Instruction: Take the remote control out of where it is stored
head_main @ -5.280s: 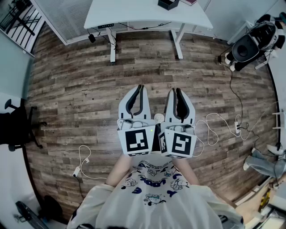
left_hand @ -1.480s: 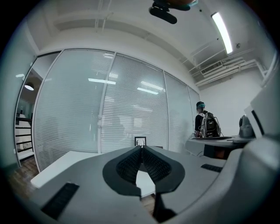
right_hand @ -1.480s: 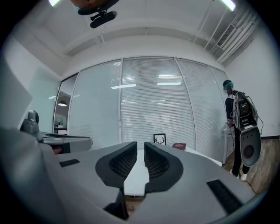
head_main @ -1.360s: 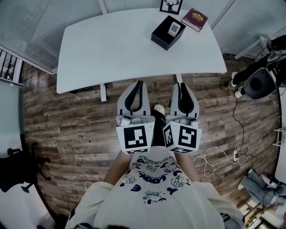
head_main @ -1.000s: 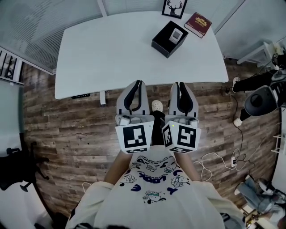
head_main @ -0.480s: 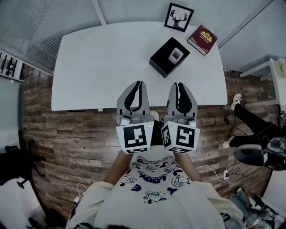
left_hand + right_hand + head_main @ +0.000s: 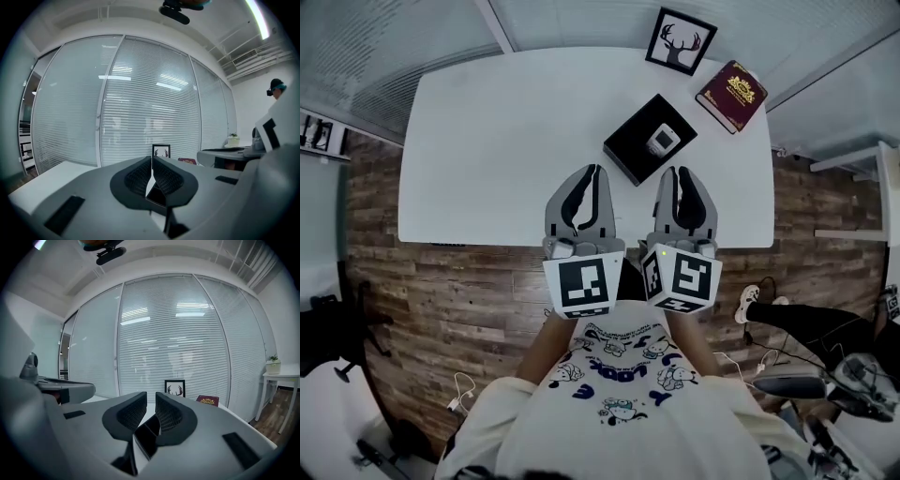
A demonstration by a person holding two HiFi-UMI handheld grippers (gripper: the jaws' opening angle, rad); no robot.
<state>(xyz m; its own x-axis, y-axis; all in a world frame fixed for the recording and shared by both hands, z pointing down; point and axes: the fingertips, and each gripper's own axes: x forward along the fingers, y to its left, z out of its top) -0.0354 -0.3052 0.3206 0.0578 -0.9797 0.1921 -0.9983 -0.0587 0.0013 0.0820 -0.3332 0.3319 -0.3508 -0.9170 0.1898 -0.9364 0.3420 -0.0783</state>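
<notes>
On the near side of the black box (image 7: 626, 156) holding the remote control (image 7: 662, 140), the left gripper (image 7: 592, 170) and right gripper (image 7: 675, 172) hover, jaws closed and empty.

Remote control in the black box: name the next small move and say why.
Probably reach the right gripper forward over the black box and open its jaws. The remote control lies in that open box on the white table, just ahead of the right gripper, whose jaws are shut and empty. The left gripper is shut too and sits farther from the box.
</notes>
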